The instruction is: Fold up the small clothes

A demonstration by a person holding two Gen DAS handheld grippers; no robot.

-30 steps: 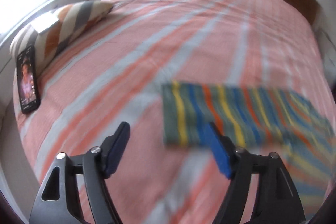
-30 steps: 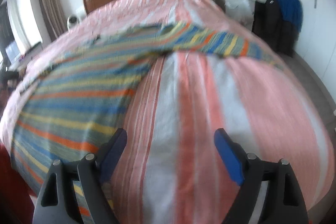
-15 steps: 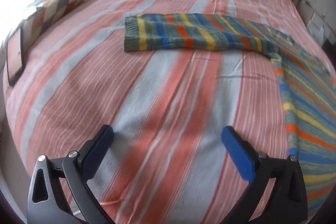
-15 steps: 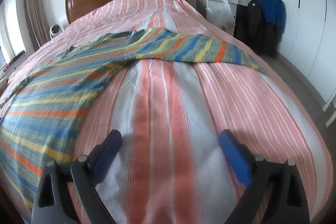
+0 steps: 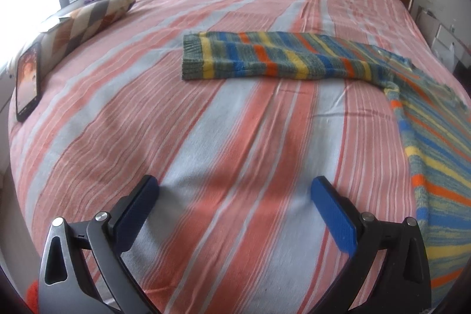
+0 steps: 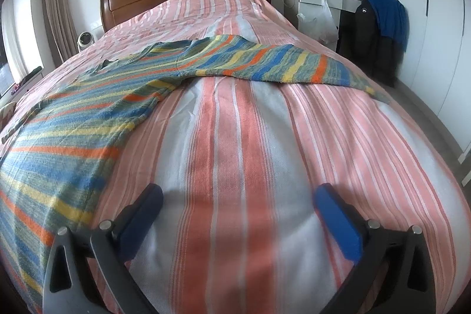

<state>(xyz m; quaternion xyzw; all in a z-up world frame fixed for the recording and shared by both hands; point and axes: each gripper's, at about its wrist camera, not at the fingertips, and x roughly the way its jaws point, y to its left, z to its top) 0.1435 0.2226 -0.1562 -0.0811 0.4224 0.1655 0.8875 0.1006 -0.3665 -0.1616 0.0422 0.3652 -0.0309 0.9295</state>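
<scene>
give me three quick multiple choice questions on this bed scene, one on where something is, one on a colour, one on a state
1. Where is the phone?
A. on the sweater
B. propped against the cushion at the bed's left edge
C. on the nightstand

2. What colour are the left gripper fingers' pads?
A. blue
B. red
C. white

3. How does the striped sweater lie?
A. folded into a square
B. rolled up
C. spread flat, sleeves out

Answers:
1. B, it leans on the cushion.
2. A, both pads show blue.
3. C, each sleeve stretches sideways; both grippers, including the right gripper, stand open and empty.

Two low views across bed [image 5: 235, 137]
</scene>
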